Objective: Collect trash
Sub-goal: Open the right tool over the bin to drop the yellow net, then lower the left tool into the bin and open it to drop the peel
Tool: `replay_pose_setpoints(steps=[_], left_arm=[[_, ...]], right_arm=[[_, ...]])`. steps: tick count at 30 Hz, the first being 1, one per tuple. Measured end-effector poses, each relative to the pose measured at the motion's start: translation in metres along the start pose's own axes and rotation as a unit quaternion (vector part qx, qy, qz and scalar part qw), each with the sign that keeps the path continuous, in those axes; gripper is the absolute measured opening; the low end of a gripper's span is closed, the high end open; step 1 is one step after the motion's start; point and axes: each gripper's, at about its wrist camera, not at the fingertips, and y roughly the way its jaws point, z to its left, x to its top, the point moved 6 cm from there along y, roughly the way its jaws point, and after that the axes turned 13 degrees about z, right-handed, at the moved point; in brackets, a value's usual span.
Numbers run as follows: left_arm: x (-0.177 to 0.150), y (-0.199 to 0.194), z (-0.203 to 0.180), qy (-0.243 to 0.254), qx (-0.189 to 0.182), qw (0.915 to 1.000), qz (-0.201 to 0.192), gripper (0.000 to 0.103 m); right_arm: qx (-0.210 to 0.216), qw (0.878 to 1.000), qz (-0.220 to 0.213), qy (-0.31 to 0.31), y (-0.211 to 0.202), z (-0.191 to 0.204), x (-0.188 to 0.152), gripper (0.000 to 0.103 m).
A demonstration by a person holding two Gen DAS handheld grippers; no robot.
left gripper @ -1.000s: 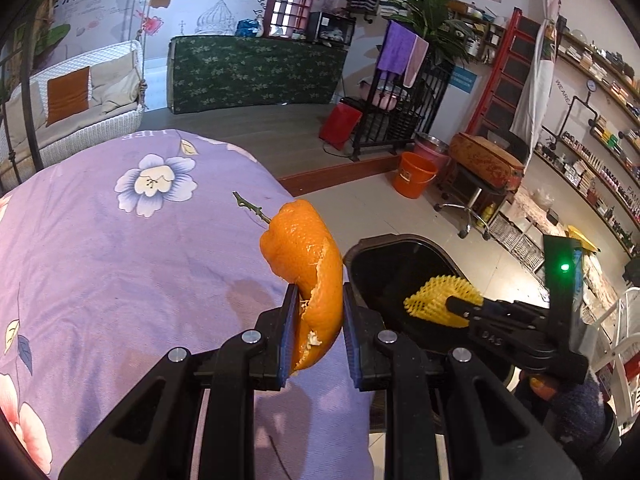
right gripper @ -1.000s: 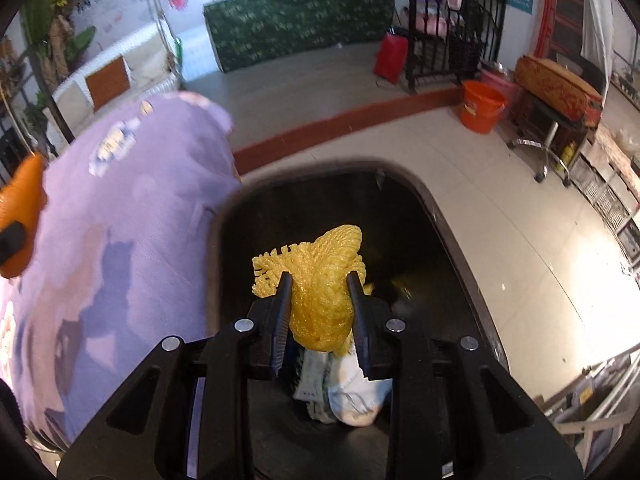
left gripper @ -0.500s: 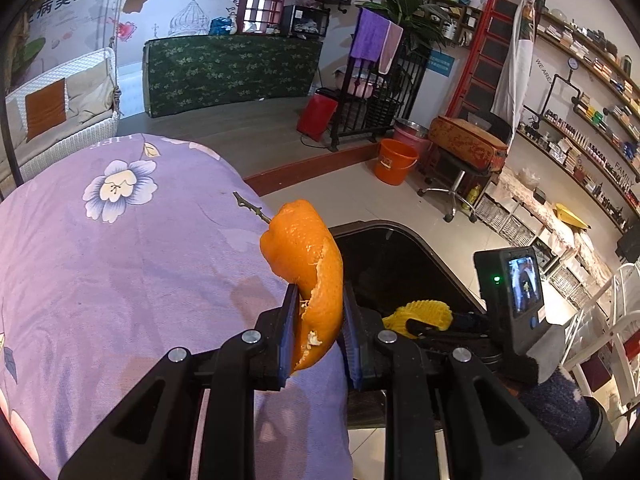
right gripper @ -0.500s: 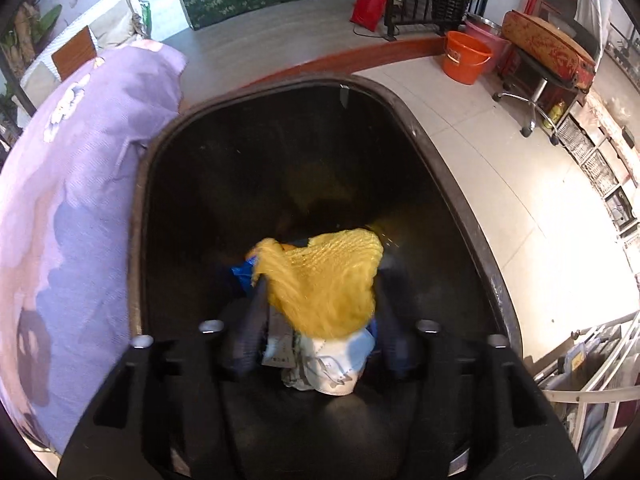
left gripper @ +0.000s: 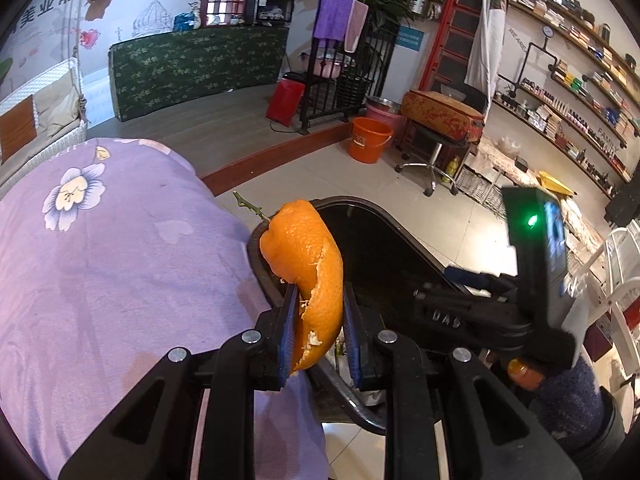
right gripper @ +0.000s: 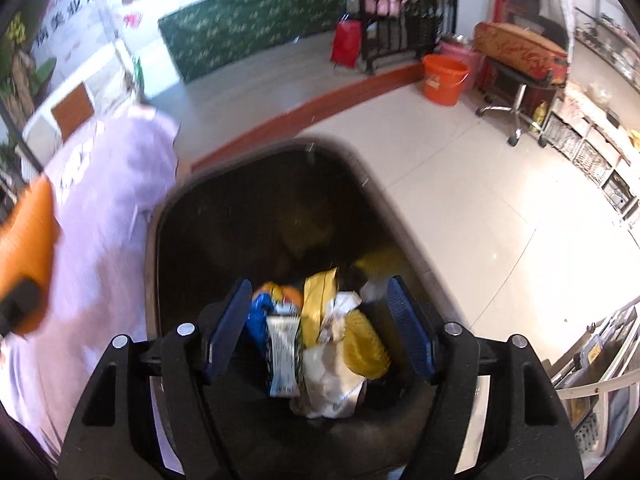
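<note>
A curled orange peel (left gripper: 308, 256) with a small green stem stands up between the pads of my left gripper (left gripper: 319, 296), which is shut on it just over the near rim of the black trash bin (left gripper: 400, 216). The peel also shows at the left edge of the right wrist view (right gripper: 28, 236). My right gripper (right gripper: 320, 292) hangs over the bin (right gripper: 160, 216), its jaws opening with nothing between the pads. Below it the yellow foam net (right gripper: 366, 344) lies on a heap of wrappers (right gripper: 282, 352) inside the bin.
A purple flowered cloth (left gripper: 100, 260) covers the surface left of the bin. On the tiled floor beyond stand an orange bucket (left gripper: 368, 140) and a swivel stool (left gripper: 432, 148). A white chair frame (left gripper: 624, 264) is at the right.
My right gripper opened and let go of the yellow foam net, which dropped into the bin. My left gripper carried the peel from over the purple cloth to the bin's rim.
</note>
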Motion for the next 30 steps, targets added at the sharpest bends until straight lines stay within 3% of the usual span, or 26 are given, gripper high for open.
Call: replay_pose_setpoints(steps=[8,19,30], left_arm=[[0.001,0.034,-0.024,0.031,-0.02,0.9986,0.038,0.021],[0.0,0.088,-0.056,0.074,-0.027,0.9907,0.111,0.021],[-0.003,0.128,-0.068,0.081,-0.022,0.9822,0.168,0.025]], right_arm=[[-0.008,0.997,-0.064,0.053,-0.034,-0.031,0.011,0.072],[-0.023,0.992,-0.088,0.088,-0.046,-0.058,0.011,0.072],[-0.022,0.989,-0.097,0.108,-0.05,-0.077,0.007,0.072]])
